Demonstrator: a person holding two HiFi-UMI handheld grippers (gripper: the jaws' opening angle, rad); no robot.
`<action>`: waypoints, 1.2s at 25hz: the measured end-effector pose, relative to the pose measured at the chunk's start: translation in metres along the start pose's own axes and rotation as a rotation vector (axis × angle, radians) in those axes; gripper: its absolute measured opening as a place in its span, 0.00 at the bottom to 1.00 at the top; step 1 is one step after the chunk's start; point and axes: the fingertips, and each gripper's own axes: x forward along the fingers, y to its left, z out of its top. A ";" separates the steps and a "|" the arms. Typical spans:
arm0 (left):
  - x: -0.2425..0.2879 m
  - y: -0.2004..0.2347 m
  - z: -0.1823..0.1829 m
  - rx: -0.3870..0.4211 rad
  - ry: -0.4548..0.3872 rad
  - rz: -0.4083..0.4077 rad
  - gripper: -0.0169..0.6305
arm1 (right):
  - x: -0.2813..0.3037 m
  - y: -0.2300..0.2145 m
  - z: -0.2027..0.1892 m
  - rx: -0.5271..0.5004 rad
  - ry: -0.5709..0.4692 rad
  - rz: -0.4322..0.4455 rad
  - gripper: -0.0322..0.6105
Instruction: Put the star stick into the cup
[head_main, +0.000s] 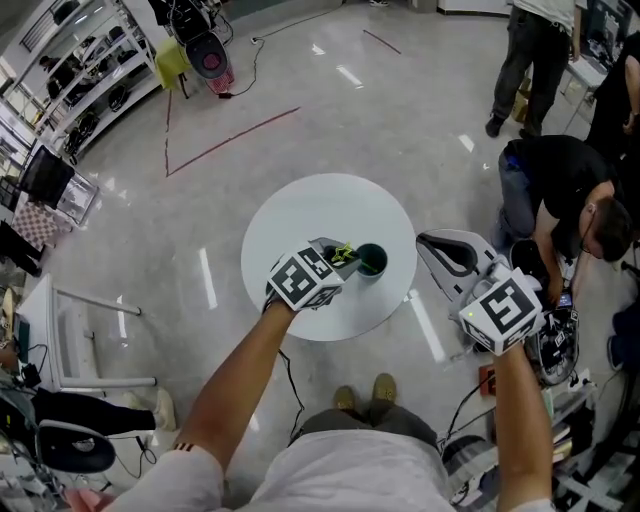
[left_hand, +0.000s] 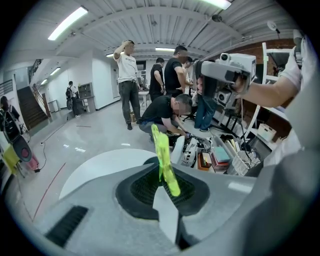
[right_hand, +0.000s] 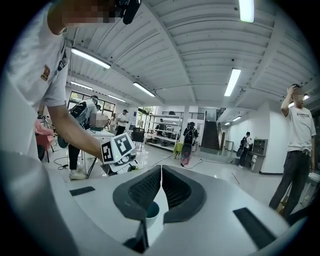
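Observation:
A yellow-green star stick (head_main: 345, 252) is clamped in my left gripper (head_main: 338, 258), which is shut on it over the round white table (head_main: 330, 205). In the left gripper view the stick (left_hand: 164, 157) rises tilted from between the closed pads. A dark green cup (head_main: 371, 260) stands on the table just right of the stick's end. My right gripper (head_main: 428, 243) hangs off the table's right edge, shut with nothing in it. In the right gripper view its jaws (right_hand: 161, 171) meet. The left gripper's marker cube (right_hand: 117, 149) shows beyond them.
People stand and crouch at the right (head_main: 560, 190) beside boxes and cables on the floor. Shelving (head_main: 70, 70) lines the far left, and a white rack (head_main: 70, 330) stands to the left of the table. The person's shoes (head_main: 365, 395) are under the table's near edge.

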 end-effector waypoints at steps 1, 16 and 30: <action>0.001 0.000 -0.001 0.000 0.001 0.000 0.07 | 0.000 0.000 -0.001 0.002 0.000 0.000 0.07; 0.002 0.000 -0.001 -0.015 -0.029 0.037 0.31 | -0.010 -0.001 -0.007 0.013 0.007 0.003 0.07; -0.070 0.009 0.045 -0.025 -0.357 0.184 0.41 | 0.000 0.005 0.003 -0.001 -0.011 0.031 0.07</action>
